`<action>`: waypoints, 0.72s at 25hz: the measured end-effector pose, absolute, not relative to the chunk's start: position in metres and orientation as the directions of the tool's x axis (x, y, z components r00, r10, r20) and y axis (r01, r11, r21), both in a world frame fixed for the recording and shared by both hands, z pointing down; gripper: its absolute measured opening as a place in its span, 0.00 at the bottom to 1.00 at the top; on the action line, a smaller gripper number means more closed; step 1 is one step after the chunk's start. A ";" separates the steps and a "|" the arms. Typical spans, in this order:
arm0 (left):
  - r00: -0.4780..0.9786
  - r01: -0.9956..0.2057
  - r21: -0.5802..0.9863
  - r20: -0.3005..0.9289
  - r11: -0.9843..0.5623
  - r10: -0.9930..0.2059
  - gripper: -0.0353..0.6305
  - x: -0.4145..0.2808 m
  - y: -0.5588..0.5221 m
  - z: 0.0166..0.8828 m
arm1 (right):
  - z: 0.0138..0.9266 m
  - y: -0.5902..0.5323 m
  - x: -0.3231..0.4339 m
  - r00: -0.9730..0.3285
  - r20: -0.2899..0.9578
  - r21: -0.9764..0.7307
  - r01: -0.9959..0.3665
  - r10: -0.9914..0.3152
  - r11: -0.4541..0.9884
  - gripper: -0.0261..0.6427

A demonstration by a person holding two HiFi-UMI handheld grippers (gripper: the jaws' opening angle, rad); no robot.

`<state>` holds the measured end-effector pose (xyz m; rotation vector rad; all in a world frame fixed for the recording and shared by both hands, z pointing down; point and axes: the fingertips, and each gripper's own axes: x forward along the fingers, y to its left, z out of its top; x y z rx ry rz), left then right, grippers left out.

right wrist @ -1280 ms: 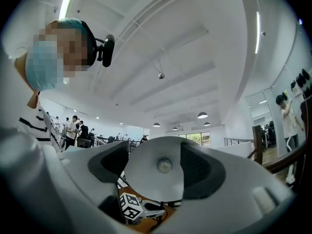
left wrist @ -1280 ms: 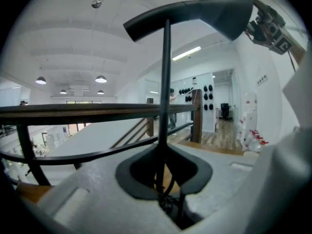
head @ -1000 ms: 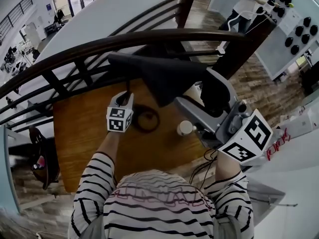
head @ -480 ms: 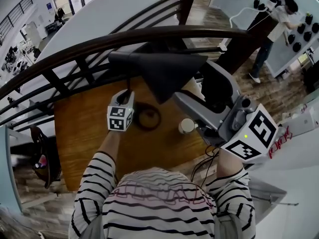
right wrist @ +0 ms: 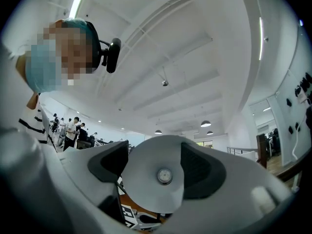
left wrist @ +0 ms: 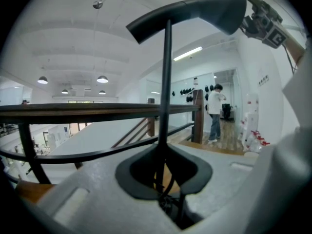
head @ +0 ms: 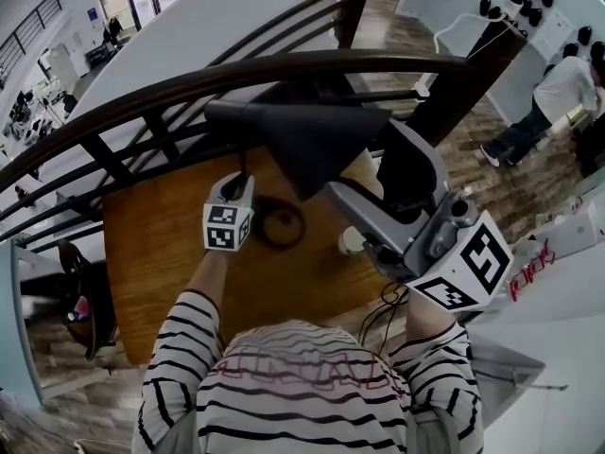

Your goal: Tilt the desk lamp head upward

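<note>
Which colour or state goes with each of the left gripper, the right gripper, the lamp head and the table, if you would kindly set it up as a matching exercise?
Things:
1. left gripper
2. right gripper
3. lamp head
4. table

Colour or state:
A. brown wood
B. shut on the lamp pole
C. black on the outside
D. shut on the lamp head

Pairs: 1-B, 2-D, 3-C, 4-A

Wooden table (head: pixel 156 253): round dark lamp base (head: pixel 279 223) near centre; white round object (head: pixel 351 242) beside it.
</note>
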<state>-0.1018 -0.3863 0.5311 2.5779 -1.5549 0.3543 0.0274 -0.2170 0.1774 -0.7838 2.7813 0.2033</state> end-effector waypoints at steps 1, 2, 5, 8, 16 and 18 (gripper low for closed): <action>0.450 -0.881 -0.026 0.256 -0.472 -0.855 0.12 -0.102 -0.386 0.531 | 0.178 -0.216 0.028 -0.822 -0.275 0.074 -0.535 -0.499 0.841 0.54; 0.451 -0.881 -0.026 0.258 -0.473 -0.854 0.12 -0.101 -0.386 0.532 | 0.179 -0.215 0.028 -0.820 -0.277 0.077 -0.539 -0.502 0.839 0.54; 0.448 -0.883 -0.021 0.261 -0.469 -0.855 0.12 -0.103 -0.385 0.532 | 0.185 -0.213 0.026 -0.818 -0.271 0.066 -0.542 -0.507 0.838 0.54; 0.453 -0.881 -0.015 0.265 -0.473 -0.851 0.12 -0.103 -0.385 0.532 | 0.195 -0.210 0.027 -0.811 -0.261 0.056 -0.554 -0.524 0.830 0.54; 0.444 -0.887 0.005 0.284 -0.462 -0.850 0.13 -0.104 -0.382 0.535 | 0.224 -0.199 0.034 -0.788 -0.248 -0.010 -0.579 -0.563 0.815 0.53; 0.442 -0.887 0.001 0.290 -0.461 -0.849 0.13 -0.103 -0.381 0.536 | 0.233 -0.196 0.036 -0.784 -0.234 -0.021 -0.587 -0.575 0.810 0.52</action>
